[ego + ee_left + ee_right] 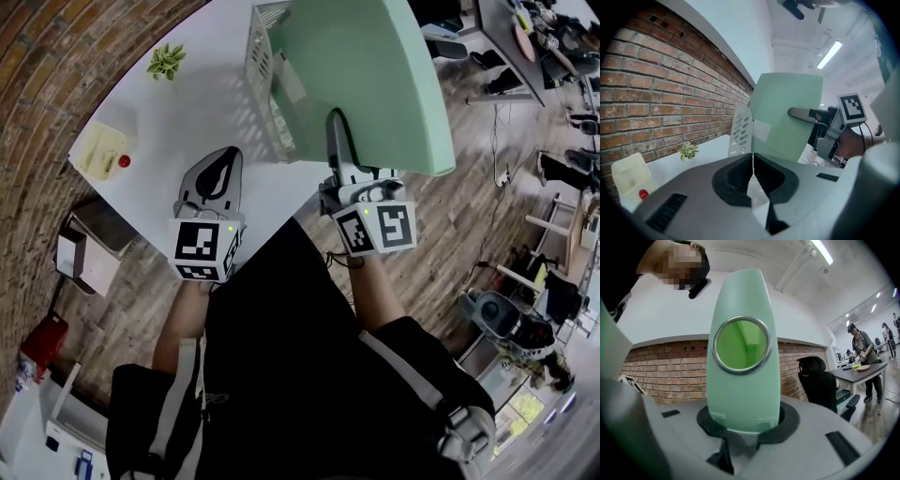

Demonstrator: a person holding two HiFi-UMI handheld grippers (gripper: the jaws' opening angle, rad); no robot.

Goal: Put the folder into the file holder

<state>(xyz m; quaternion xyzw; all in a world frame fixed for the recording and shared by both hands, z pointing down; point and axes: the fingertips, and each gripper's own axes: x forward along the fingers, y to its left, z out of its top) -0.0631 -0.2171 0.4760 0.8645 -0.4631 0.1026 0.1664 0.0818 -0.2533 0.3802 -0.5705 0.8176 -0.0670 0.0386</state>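
We clamp the mint-green plastic folder (375, 84) in our right hand-held gripper (336, 127), lifted beside the white perforated file holder (263, 66) at eleven o'clock. It is not yet inserted. Our left hand-held gripper (222, 164) rests clenched and empty.

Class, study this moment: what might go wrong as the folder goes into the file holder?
The right gripper pinches the big folder only at its spine's end, so it may swing or slip. The file holder stands unheld, the left gripper shut and empty, so a bump might tip it.

Grey left gripper (225, 157) and right gripper (335, 122), black-white marker cubes (204, 248), black clothes (281, 356)
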